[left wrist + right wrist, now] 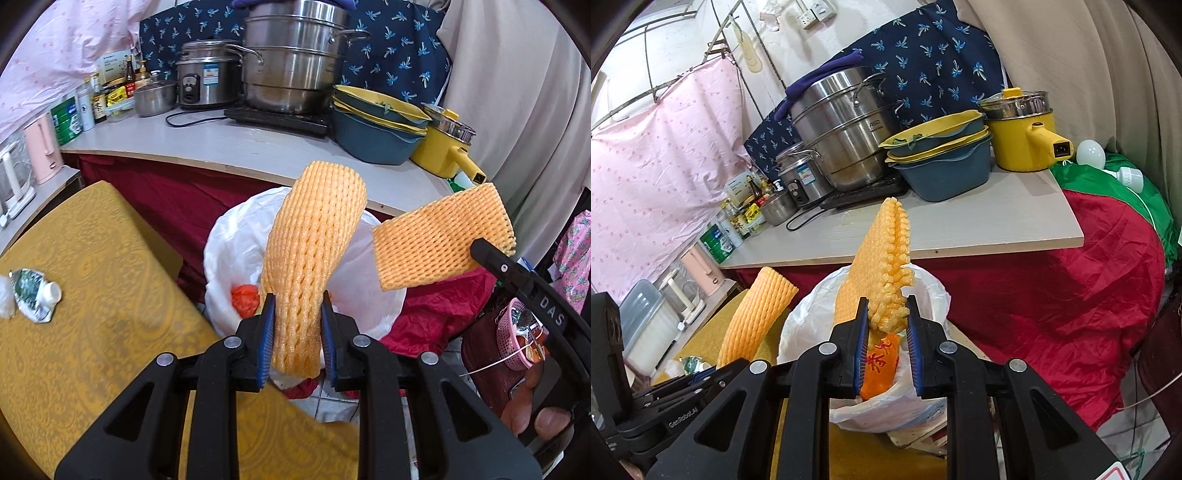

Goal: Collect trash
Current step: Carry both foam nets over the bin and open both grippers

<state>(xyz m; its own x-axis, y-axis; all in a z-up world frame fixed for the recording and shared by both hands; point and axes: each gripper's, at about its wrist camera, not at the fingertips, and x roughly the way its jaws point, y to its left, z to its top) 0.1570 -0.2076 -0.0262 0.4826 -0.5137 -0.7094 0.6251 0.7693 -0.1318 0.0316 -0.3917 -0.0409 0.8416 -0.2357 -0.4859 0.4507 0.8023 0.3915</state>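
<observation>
Pale grey countertop [236, 144] spans 9 to 2 o'clock. On it: tall stacked stainless steel steamer pot [295, 55] at 12, steel rice cooker [207, 74] touching its left, stacked blue-and-yellow plastic basins [373, 125] at 1, yellow electric pot [443, 147] just beside them. Sauce bottles [110, 92] at 10. Dark red cloth [166, 195] hangs below the counter.
</observation>
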